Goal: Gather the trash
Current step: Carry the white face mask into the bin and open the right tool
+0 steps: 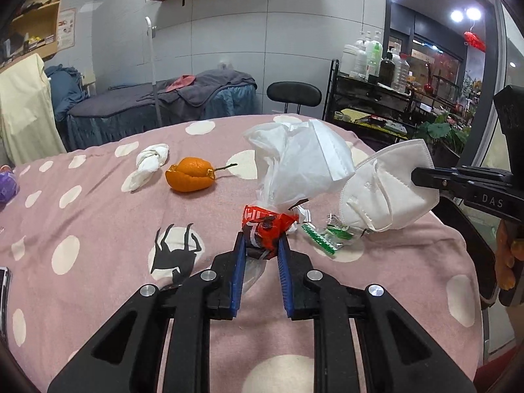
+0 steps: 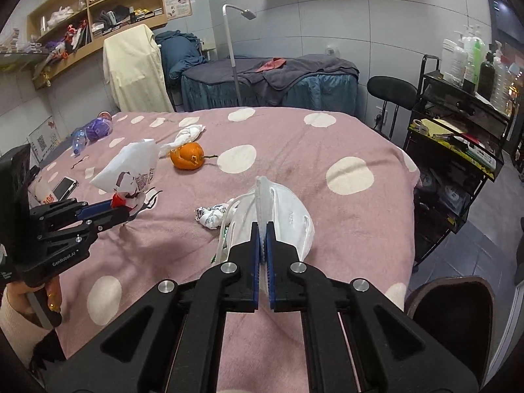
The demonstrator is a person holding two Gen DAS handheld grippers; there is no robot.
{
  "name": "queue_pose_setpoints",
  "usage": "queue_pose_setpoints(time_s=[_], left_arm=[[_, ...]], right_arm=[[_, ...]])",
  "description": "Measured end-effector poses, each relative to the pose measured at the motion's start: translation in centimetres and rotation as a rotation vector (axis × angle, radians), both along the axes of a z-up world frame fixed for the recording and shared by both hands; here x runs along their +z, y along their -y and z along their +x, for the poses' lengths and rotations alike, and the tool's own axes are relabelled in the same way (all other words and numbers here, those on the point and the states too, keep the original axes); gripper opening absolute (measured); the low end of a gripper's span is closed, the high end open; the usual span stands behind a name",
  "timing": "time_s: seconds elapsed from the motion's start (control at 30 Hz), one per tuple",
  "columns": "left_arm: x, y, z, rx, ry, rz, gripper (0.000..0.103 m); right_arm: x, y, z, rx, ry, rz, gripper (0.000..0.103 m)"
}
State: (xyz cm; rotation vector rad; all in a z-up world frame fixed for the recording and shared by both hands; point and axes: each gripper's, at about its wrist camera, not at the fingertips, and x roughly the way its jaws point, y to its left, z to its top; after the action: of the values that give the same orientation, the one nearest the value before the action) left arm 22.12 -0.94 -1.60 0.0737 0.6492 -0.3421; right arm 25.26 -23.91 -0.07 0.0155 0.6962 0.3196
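My left gripper [image 1: 262, 237] is shut on the red knotted end of a white plastic bag [image 1: 301, 160], which stands up from the pink dotted cloth [image 1: 98, 229]. In the right wrist view the same gripper [image 2: 126, 208] holds the bag [image 2: 131, 167] at the left. My right gripper [image 2: 262, 226] is shut on the folded edge of a white face mask [image 2: 285, 213], lifted just off the cloth. Seen from the left wrist, the mask [image 1: 386, 190] hangs from that gripper [image 1: 414, 175]. A crumpled wrapper [image 2: 213, 216] and a green-and-white wrapper [image 1: 327, 234] lie below it.
An orange peel [image 2: 190, 157] and a twisted tissue [image 2: 190, 134] lie further back on the cloth [image 2: 327, 131]. A purple bottle [image 2: 93, 131] and a phone [image 2: 65, 186] sit at the left. A black cart [image 2: 452, 150] and a chair [image 2: 389, 90] stand to the right.
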Motion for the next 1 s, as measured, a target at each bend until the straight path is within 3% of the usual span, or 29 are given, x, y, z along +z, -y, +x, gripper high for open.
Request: queue_pose_setpoints(time_s=[0.43,1.0], left_arm=[[1.6,5.4,-4.3,-0.076,0.05,-0.09,0.019],[2.1,12.1,-6.1,-0.209,0.043,-0.148,0.019]], right_arm=[[2.3,6.8,-7.2,-0.151,0.072,0.077,0.004],[-0.2,16.5,-13.3,-0.43,0.028,0.075,0.004]])
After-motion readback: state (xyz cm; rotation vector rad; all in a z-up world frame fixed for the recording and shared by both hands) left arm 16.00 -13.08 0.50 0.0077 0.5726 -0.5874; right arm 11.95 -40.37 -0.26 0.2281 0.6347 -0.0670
